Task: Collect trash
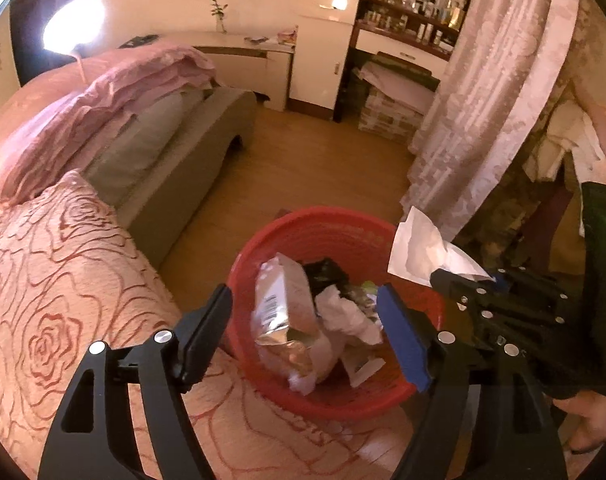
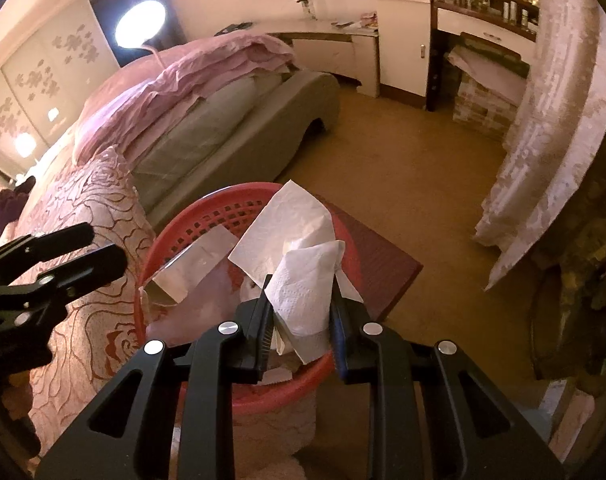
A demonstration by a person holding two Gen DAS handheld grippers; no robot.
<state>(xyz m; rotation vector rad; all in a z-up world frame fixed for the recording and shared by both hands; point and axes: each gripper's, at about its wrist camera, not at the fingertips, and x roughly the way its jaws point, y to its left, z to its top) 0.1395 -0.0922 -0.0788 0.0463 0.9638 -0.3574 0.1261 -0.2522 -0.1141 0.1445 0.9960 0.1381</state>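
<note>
— So where do we stand with the trash?

— We hold the left gripper (image 1: pixel 303 332) over the red basket (image 1: pixel 415 396), its jaws spread wide with nothing pressed between them. Below them, inside the basket, we see a silver foil bag (image 1: pixel 281 300), some crumpled white paper (image 1: pixel 343 312) and something dark behind.

— And our right gripper (image 2: pixel 301 316)?

— Its jaws are drawn close together and pinch a white tissue (image 2: pixel 303 280). The tissue stands up out of the jaws, unfolded at the top, and hangs above the near rim of the basket (image 2: pixel 239 392). From the left camera we see the same tissue (image 1: pixel 419 248) at the right edge of the basket, held at the tip of the right gripper (image 1: pixel 479 280).

— Where does the basket sit?

— On the wooden floor (image 1: pixel 303 160), tight against the corner of the bed with the rose-patterned cover (image 1: pixel 63 300). The cover touches the basket's left side. A dark red mat (image 2: pixel 383 264) lies on the floor just behind the basket in the right camera's view.

— Anything else around us?

— A lace curtain (image 1: pixel 483 100) hangs to the right of the basket, well apart from it. A round lamp (image 2: pixel 141 22) glows beyond the bed, and pink bedding (image 1: pixel 103 100) is piled on the mattress. A bit of a hand (image 1: pixel 587 412) shows under the right gripper's black body.

— Is the tissue touching the basket?

— We cannot tell; it looks to be above the rim.
</note>
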